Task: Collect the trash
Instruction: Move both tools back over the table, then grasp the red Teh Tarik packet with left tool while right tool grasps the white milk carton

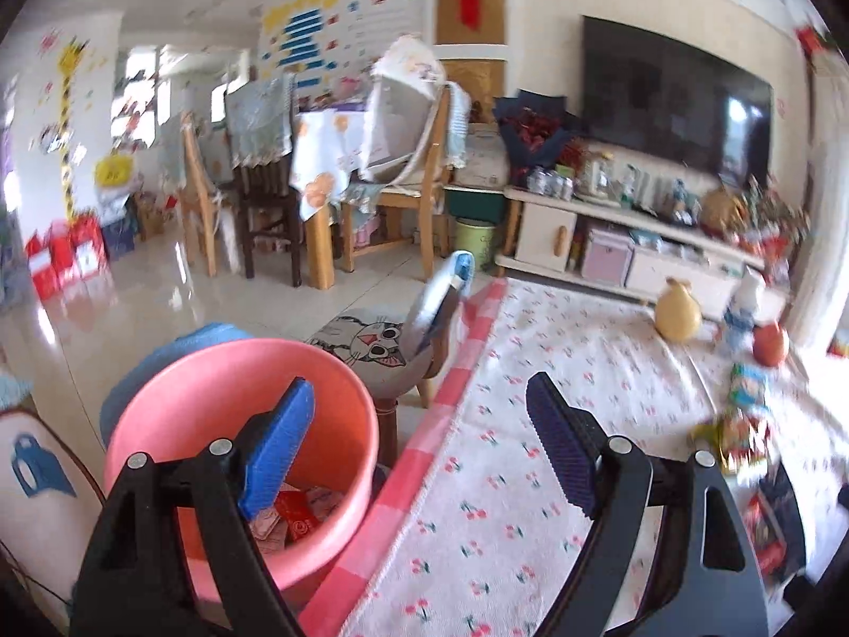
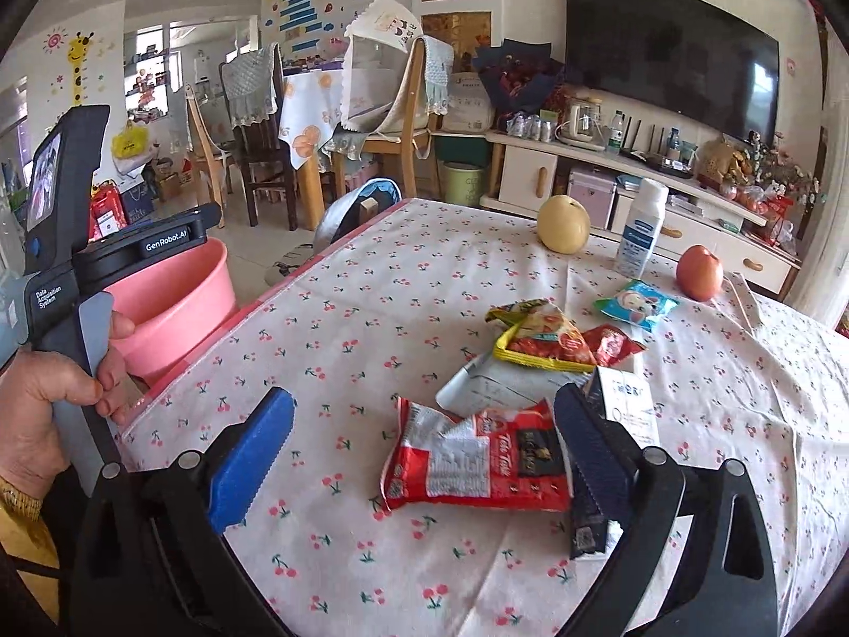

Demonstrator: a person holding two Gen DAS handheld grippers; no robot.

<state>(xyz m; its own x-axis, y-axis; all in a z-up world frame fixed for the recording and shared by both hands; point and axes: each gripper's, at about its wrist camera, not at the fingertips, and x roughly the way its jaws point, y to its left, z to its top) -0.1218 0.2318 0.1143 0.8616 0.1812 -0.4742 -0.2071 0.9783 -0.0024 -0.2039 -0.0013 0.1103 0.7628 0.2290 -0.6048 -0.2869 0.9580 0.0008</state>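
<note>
A pink bin (image 1: pixel 239 456) stands off the table's left edge with red wrappers (image 1: pixel 297 517) inside; it also shows in the right wrist view (image 2: pixel 170 302). My left gripper (image 1: pixel 419 440) is open and empty, its left finger over the bin's mouth. My right gripper (image 2: pixel 424 456) is open and empty above the table, with a red and white snack bag (image 2: pixel 472 464) between its fingers. Beyond lie a white packet (image 2: pixel 493 385), a yellow and red wrapper (image 2: pixel 541 339), a small red wrapper (image 2: pixel 615 342), a blue and white wrapper (image 2: pixel 637 305) and a white card (image 2: pixel 631 403).
The table has a cherry-print cloth (image 2: pixel 371 318). On it stand a yellow pear (image 2: pixel 563 223), a white bottle (image 2: pixel 642 228) and a red apple (image 2: pixel 699 272). A cat-print stool (image 1: pixel 371 345) stands by the bin. Chairs (image 2: pixel 254 132) and a TV cabinet (image 2: pixel 583 170) stand behind.
</note>
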